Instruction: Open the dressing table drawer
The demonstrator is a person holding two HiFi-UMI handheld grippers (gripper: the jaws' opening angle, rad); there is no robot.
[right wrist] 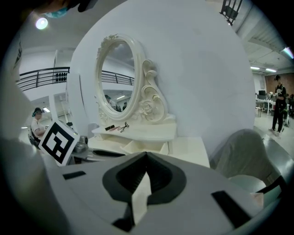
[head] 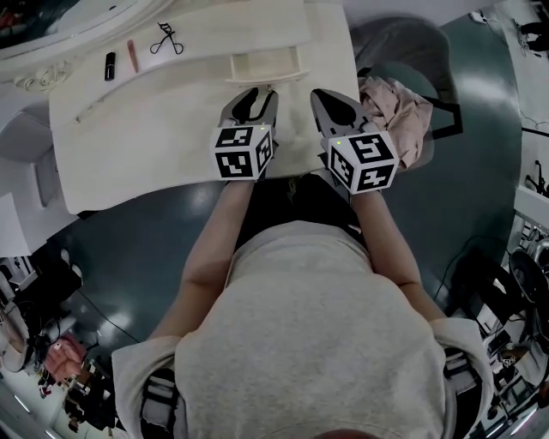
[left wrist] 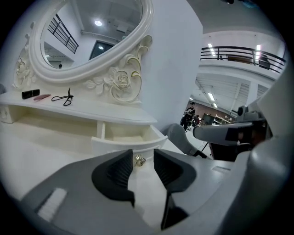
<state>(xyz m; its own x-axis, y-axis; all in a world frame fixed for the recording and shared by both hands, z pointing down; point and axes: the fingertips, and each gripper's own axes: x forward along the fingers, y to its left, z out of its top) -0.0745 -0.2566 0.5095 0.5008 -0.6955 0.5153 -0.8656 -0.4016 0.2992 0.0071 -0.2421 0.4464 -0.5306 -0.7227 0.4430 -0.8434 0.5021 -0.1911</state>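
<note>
While the person [head: 317, 343] is facing the table [head: 154, 146], two grippers are showing in the head view: the left gripper [head: 262, 93] and, at its 3 o'clock, the right gripper [head: 319, 94]. One drawer [head: 266, 67] is standing pulled out from under the shelf [head: 240, 26], its inside lying open to view. One brass knob [left wrist: 139, 160] is sitting on the drawer front. Three small things are lying in a row on the shelf: one black tube [head: 110, 66], one pink stick [head: 132, 56] and one eyelash curler [head: 165, 39]. One oval mirror [left wrist: 92, 32], framed in carved roses, is rising behind them.

The left gripper's jaws are standing apart and gripping nothing. The drawer is lying at this gripper's 12 o'clock, just beyond the tips. In the left gripper view the knob is showing between the two pads [left wrist: 120, 170], nearer the left one, with neither pad closing on it. The right gripper's jaws are meeting at the tips and holding nothing. The drawer is lying at its 11 o'clock, apart from it.

The table top is showing cream-white. A dark teal floor [head: 480, 137] is spreading around the table. At the right gripper's 2 o'clock one grey chair [head: 390, 39] is carrying a pinkish cloth [head: 396, 107]. A railed balcony [left wrist: 243, 50] is running across the lit hall behind.
</note>
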